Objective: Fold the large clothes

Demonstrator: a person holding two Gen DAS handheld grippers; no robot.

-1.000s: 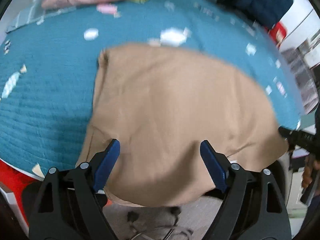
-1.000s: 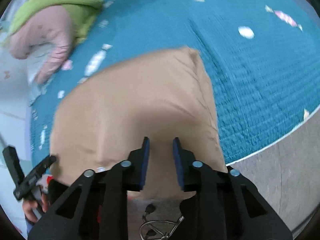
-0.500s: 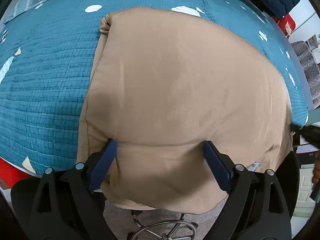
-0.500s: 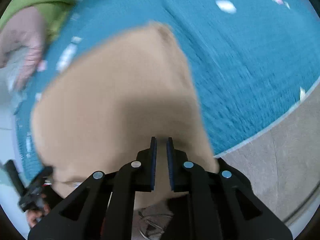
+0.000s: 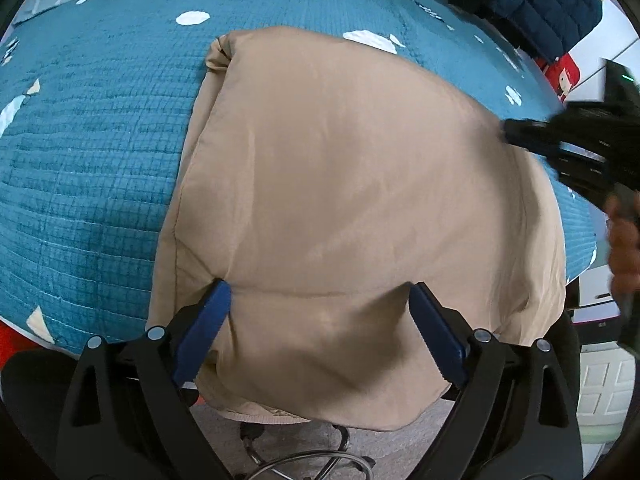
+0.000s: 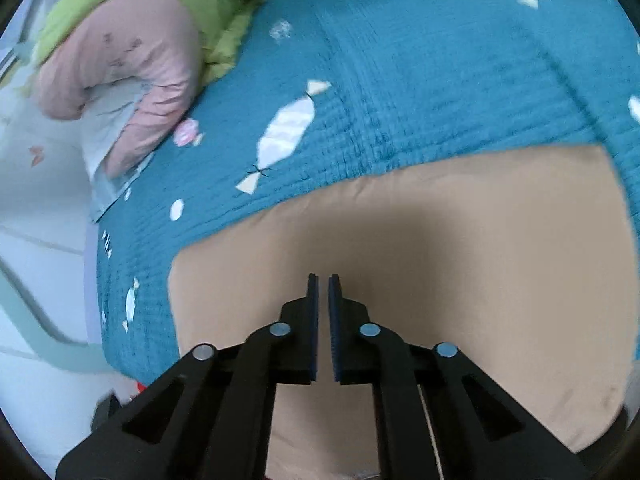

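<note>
2 grippers work the tan garment (image 5: 340, 184) on the bed (image 5: 92, 152): left gripper (image 5: 316, 332) jaws wide at its overhanging near hem, right gripper (image 6: 323, 312) jaws now nearly closed, empty, swung across toward the far edge, suggesting smoothing.

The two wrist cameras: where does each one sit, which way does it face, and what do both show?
Left wrist: sits behind the open left gripper, faces across the tan garment on the teal bedspread; the right gripper shows at its right edge.
Right wrist: sits behind the right gripper, jaws nearly closed above the tan garment, and faces the pink and green bedding.
Shared: the tan garment and the teal bedspread.
</note>
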